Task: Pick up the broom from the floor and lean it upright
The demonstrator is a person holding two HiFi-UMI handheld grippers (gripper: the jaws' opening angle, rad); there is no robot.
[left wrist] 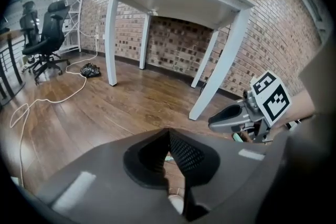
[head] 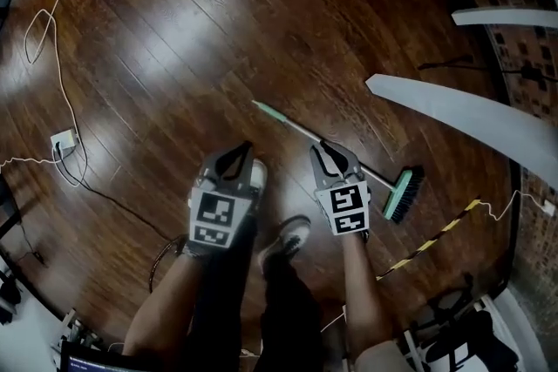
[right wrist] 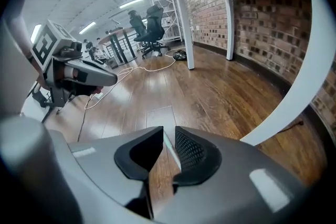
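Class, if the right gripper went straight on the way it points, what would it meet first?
Probably the slim pale-green broom handle lying on the dark wooden floor, seen between the right gripper's open jaws.

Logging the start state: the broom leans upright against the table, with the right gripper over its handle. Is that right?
No. The broom lies flat on the floor, not leaning upright; the head view shows it. The right gripper is indeed over its handle.
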